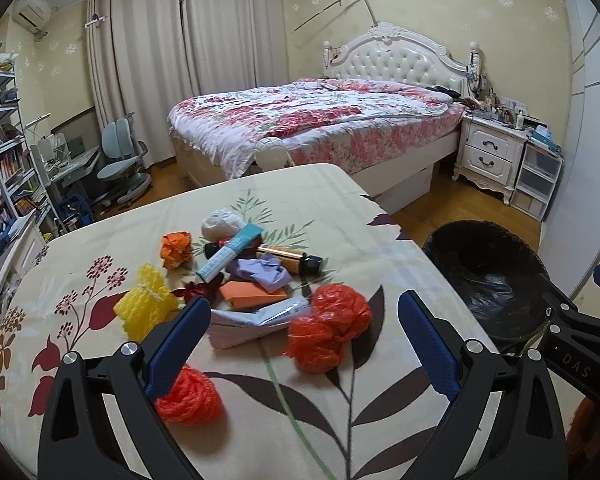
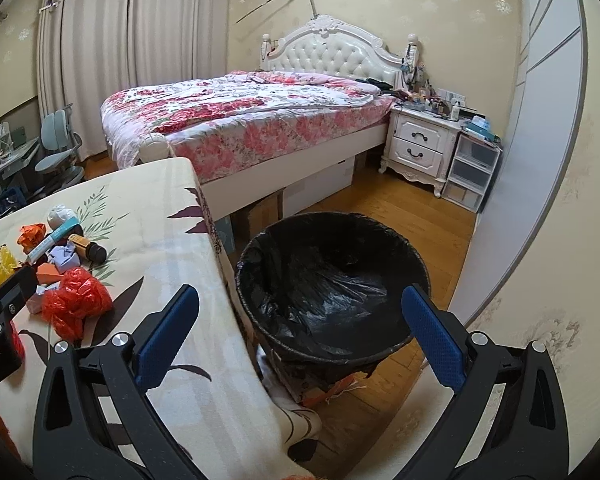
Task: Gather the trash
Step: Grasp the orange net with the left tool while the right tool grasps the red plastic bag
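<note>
A pile of trash lies on the floral-cloth table: a crumpled red plastic bag, an orange foam net, a yellow foam net, an orange paper ball, a white wad, a purple wrapper, tubes and a brown bottle. My left gripper hovers open just before the pile, nothing between its fingers. My right gripper is open above the black-lined bin, empty. The bin stands on the floor right of the table.
A bed with a floral quilt stands behind the table, a white nightstand and plastic drawers beside it. A desk chair and bookshelves are at the left. A wardrobe lines the right wall.
</note>
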Action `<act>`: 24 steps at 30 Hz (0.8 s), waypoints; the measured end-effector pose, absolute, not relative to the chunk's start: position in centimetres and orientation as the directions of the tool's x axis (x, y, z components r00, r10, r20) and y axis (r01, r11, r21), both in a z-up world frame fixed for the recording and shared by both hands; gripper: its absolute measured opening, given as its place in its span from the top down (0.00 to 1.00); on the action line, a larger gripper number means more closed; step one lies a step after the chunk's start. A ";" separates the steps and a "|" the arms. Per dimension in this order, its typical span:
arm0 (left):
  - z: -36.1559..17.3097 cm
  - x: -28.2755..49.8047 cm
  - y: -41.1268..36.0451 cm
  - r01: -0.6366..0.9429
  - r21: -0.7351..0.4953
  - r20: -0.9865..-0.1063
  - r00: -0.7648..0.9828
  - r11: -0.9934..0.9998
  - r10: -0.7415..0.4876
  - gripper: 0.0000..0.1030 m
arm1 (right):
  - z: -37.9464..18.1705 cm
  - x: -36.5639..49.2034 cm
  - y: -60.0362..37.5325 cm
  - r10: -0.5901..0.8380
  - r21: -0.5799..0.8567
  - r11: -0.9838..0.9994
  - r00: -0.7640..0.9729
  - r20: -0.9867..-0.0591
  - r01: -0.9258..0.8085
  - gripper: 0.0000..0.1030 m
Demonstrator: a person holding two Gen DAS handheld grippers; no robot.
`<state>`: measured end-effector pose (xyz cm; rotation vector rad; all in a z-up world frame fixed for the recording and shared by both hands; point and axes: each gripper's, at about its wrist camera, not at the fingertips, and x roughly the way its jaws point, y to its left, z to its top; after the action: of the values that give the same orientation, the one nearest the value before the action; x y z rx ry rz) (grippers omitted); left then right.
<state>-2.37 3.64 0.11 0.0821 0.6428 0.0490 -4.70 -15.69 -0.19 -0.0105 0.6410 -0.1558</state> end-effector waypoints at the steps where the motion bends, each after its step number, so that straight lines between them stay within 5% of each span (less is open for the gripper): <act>1: 0.1 -2.5 4.2 -0.031 0.092 -0.597 0.798 0.995 0.080 0.09 | -0.3 -4.7 -15.2 -0.136 -0.057 0.990 0.789 -0.599 0.127 0.04; 11: -2.5 -4.2 10.2 -0.178 0.106 -0.639 0.742 0.978 0.204 0.08 | -0.7 -4.6 -9.8 -0.015 -0.050 0.999 0.779 -0.626 -0.021 0.11; 24: -5.4 -3.4 12.7 -0.170 0.065 -0.712 0.682 0.983 0.165 0.12 | -1.5 -4.0 -6.3 0.045 -0.049 0.993 0.748 -0.662 -0.104 0.14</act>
<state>-3.38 12.70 -5.40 -0.0061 0.7980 0.1875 -4.03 -6.29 -1.54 -0.0848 0.7215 0.0814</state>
